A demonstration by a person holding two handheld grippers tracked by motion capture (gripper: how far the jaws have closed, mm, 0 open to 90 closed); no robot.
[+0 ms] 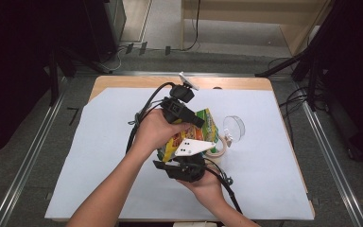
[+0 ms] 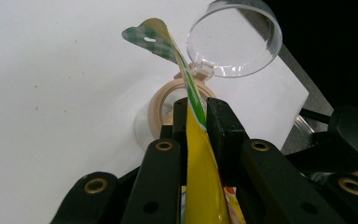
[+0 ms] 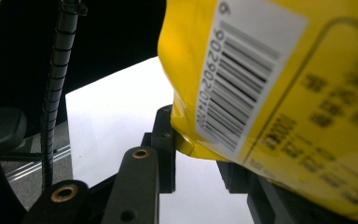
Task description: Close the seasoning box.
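Note:
A yellow snack bag with a green checked top hangs in the air between both grippers, just above the table's middle. My left gripper is shut on the bag's upper edge; in the left gripper view the bag stands edge-on between the closed jaws of that gripper. My right gripper grips it from below. In the right gripper view, the right gripper pinches the lower corner of the bag, barcode side facing. Behind the bag stands a jar with a beige rim and a clear lid flipped open.
A white sheet covers the wooden table. The jar and its lid sit right of the hands. Cables trail from both grippers. Metal rails and dark stands flank the table on the floor.

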